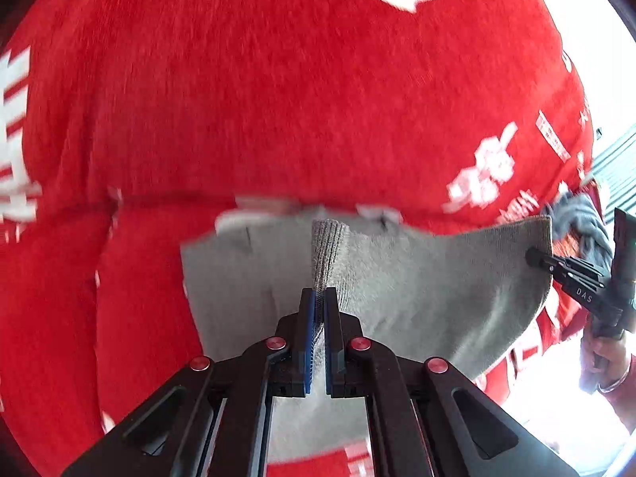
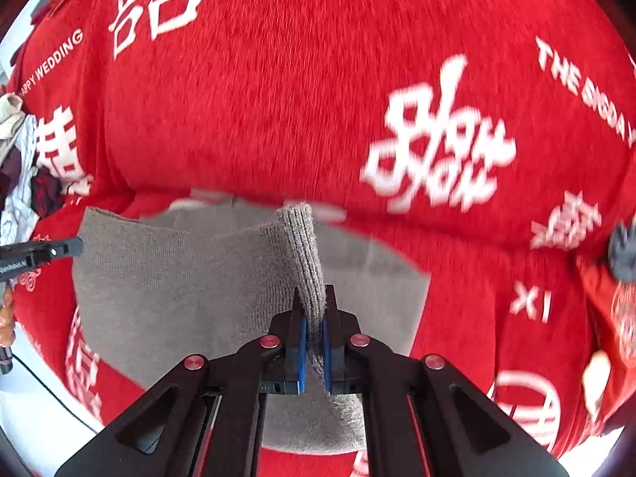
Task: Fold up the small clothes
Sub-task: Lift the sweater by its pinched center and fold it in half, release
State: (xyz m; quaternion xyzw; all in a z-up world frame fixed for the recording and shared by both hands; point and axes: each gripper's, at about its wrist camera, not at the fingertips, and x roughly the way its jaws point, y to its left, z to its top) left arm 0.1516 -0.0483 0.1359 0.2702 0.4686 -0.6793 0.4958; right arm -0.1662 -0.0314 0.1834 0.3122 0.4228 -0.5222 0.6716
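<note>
A small grey knitted garment (image 1: 417, 278) hangs lifted above a red cloth with white characters (image 1: 278, 99). My left gripper (image 1: 320, 298) is shut on a ribbed edge of the garment, which bunches up between its blue pads. In the same view my right gripper (image 1: 534, 256) pinches the garment's far right corner. In the right wrist view my right gripper (image 2: 314, 298) is shut on a ribbed fold of the grey garment (image 2: 159, 278). The left gripper (image 2: 75, 246) holds its left corner there. The fabric is stretched between the two grips.
The red cloth (image 2: 278, 99) fills most of both views. A pile of mixed clothes (image 2: 20, 167) lies at its left edge, and a dark grey item (image 2: 622, 254) at its right. A blue-grey cloth (image 1: 580, 222) lies beyond the right gripper. A person's hand (image 1: 604, 353) grips the handle.
</note>
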